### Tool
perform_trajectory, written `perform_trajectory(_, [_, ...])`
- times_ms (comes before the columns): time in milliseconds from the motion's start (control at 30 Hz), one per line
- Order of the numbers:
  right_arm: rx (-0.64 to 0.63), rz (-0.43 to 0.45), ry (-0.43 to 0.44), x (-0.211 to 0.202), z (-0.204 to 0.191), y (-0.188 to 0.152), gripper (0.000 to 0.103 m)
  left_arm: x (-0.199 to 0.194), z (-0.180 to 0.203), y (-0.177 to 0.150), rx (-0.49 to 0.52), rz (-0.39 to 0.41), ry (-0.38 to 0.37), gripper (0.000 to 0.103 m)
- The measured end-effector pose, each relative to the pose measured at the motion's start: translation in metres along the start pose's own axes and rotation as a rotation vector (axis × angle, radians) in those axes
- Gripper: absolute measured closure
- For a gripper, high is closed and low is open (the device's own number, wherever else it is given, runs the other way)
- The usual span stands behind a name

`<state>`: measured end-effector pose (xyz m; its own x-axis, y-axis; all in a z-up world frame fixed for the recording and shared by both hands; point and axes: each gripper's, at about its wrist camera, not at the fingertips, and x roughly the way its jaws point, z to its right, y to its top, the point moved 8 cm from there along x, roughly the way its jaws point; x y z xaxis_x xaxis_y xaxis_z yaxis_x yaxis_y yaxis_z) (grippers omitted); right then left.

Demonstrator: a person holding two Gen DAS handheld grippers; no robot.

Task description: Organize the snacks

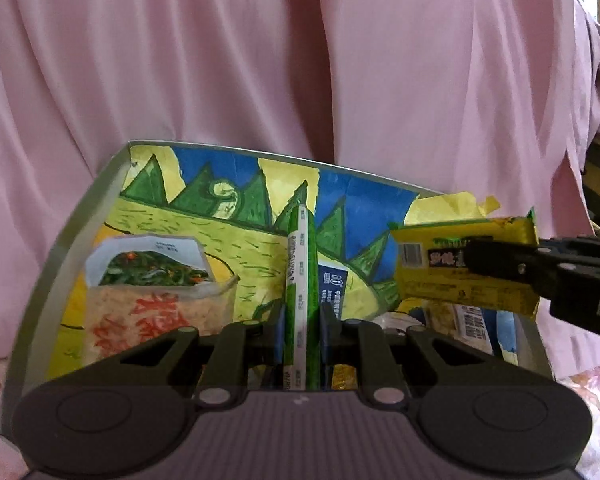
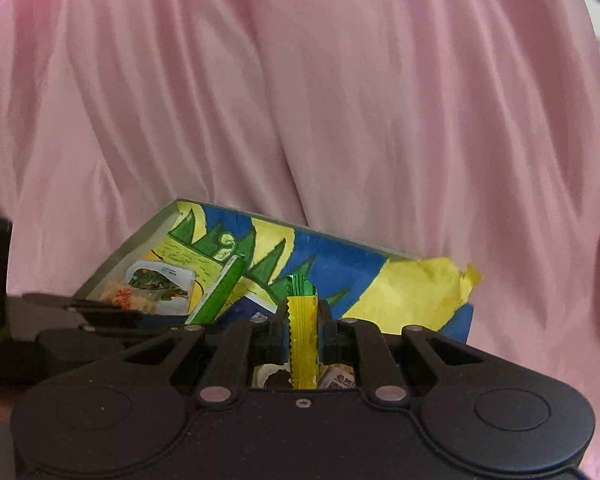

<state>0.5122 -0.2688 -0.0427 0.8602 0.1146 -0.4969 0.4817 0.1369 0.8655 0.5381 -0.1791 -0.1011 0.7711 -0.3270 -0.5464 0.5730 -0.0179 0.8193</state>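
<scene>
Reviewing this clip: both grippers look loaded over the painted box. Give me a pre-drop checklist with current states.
1. Left gripper shut on green packet: ok.
2. Right gripper shut on yellow packet: ok.
3. Both packets over the box: ok.
4. Free floor space under the packets: cannot tell.
5. Grippers apart from each other: ok.
6. Vegetable snack bag already inside the box: ok.

My left gripper pointed slightly downward, jaws clamped on a thin packet held edge-on. My right gripper, just to its right, was likewise tilted down and clamped on another packet.
</scene>
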Motion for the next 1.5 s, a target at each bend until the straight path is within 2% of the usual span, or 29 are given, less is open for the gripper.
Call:
perform_trajectory(200, [0.073, -0.020, 0.004, 0.009, 0.015, -0.007, 0.086, 0.004, 0.004, -0.001, 0.031, 0.002, 0.011, 0.084])
perform_trajectory(300, [0.088, -0.033, -0.026, 0.009, 0.020, -0.013, 0.080, 0.003, 0.006, -0.002, 0.032, -0.001, 0.013, 0.084])
perform_trajectory(433, [0.089, -0.056, -0.056, 0.008, 0.024, -0.020, 0.080, 0.001, 0.009, -0.001, 0.017, -0.014, 0.009, 0.081])
perform_trajectory(500, [0.089, -0.068, -0.066, 0.007, 0.024, -0.023, 0.076, -0.001, 0.010, -0.002, 0.019, -0.019, 0.012, 0.073])
perform_trajectory(600, [0.094, -0.071, -0.076, 0.001, 0.024, -0.026, 0.067, -0.008, 0.009, 0.000, -0.012, -0.013, 0.003, 0.052])
perform_trajectory(767, [0.070, -0.048, -0.084, -0.016, 0.019, -0.022, 0.048, -0.028, 0.007, 0.010, -0.043, 0.018, -0.001, 0.035])
perform_trajectory(900, [0.046, 0.006, -0.096, -0.043, 0.010, -0.010, 0.031, -0.053, 0.004, 0.024, -0.057, 0.063, 0.001, 0.019])
perform_trajectory(1100, [0.041, 0.082, -0.109, -0.091, -0.004, 0.009, 0.018, -0.108, -0.004, 0.040, -0.045, 0.153, 0.026, 0.002])
perform_trajectory(1300, [0.050, 0.161, -0.109, -0.152, -0.015, 0.024, 0.004, -0.164, -0.012, 0.039, -0.035, 0.210, 0.029, 0.000])
perform_trajectory(1500, [0.055, 0.217, -0.116, -0.211, -0.026, 0.022, 0.001, -0.220, -0.012, 0.020, -0.014, 0.237, 0.034, 0.000])
